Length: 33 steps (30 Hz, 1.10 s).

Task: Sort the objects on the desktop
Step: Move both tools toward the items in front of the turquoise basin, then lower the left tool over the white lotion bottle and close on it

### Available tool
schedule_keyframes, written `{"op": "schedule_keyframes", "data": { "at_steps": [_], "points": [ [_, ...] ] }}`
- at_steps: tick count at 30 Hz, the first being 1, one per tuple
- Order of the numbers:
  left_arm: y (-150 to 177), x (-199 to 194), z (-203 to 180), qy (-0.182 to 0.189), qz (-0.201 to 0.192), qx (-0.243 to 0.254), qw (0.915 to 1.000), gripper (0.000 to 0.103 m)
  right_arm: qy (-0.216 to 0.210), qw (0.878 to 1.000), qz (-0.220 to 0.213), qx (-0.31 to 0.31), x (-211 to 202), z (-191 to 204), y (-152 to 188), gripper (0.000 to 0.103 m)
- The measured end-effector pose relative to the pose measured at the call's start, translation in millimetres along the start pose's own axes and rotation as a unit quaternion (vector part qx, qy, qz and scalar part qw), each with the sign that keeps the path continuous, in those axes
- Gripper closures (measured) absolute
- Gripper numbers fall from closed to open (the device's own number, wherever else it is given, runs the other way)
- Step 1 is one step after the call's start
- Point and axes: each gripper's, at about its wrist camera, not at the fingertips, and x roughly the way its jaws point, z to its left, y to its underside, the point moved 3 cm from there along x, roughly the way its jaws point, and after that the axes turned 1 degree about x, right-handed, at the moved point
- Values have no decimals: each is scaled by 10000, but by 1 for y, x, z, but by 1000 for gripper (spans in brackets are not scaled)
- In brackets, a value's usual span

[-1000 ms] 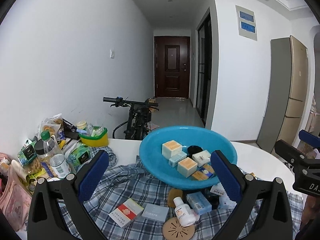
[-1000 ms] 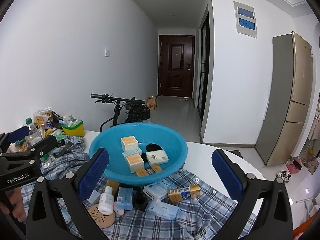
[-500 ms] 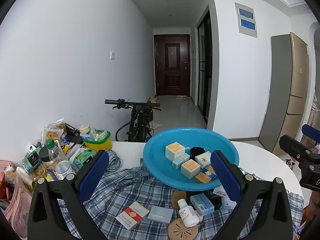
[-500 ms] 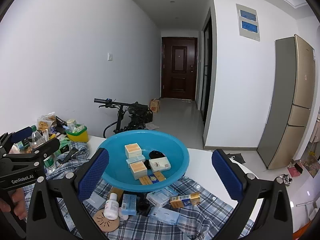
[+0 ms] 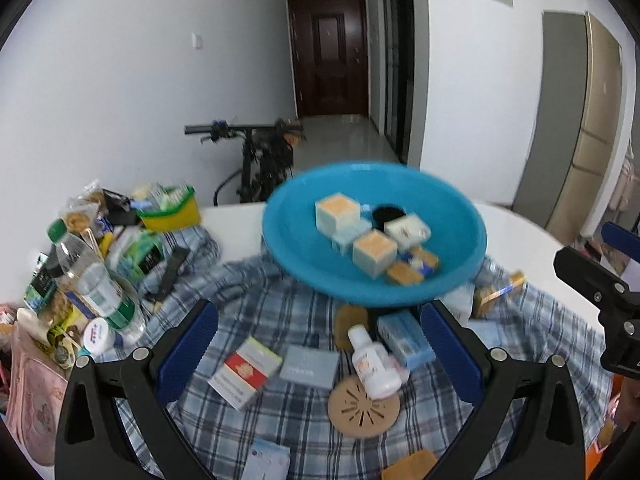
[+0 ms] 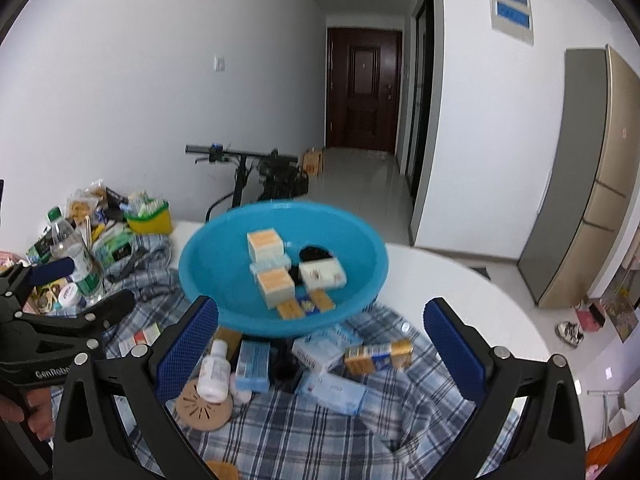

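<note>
Both tongs are hovering low over the desk (image 6: 460, 280), spread wide and gripping nothing: left tongs (image 5: 318, 354), right tongs (image 6: 322, 350). A blue basin (image 5: 298, 232) is sitting between them, holding small boxes; a white bottle (image 5: 372, 364) is lying lengthwise, cap pointing away

From my left camera, the blue bowl (image 5: 372, 240) and the small boxes (image 5: 374, 258) inside it are smeared by motion blur, their labels unreadable. The bowl hides part of the packets beneath it. My right gripper (image 5: 608, 280) is cut off by the frame's edge.
</note>
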Motion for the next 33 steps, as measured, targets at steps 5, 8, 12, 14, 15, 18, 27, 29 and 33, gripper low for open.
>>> {"op": "schedule_keyframes", "data": {
  "at_steps": [5,8,12,14,15,18,27,29,33],
  "points": [
    [22,24,-8,-28,362,112,9993,0,-22,9995,328,18,18,-2,21,1],
    [36,36,-11,-17,560,165,9983,0,-34,9987,499,24,27,-4,33,1],
    [52,50,-12,23,817,143,9966,0,-22,9975,708,6,37,-4,48,1],
    [59,54,-12,52,914,121,9957,0,-21,9969,791,0,41,-4,55,1],
    [62,55,-12,63,945,123,9954,0,-27,9965,840,-10,42,-4,59,1],
    [70,59,-14,84,1031,160,9945,0,-39,9955,948,-9,47,-2,69,1],
    [89,68,-17,129,1233,179,9921,0,-100,9923,1233,9,60,-2,93,1],
    [90,68,-20,190,1207,205,9923,0,-101,9919,1264,-2,61,-2,96,1],
    [90,71,-27,300,1187,261,9921,0,-105,9914,1302,41,64,-5,100,1]
  ]
}}
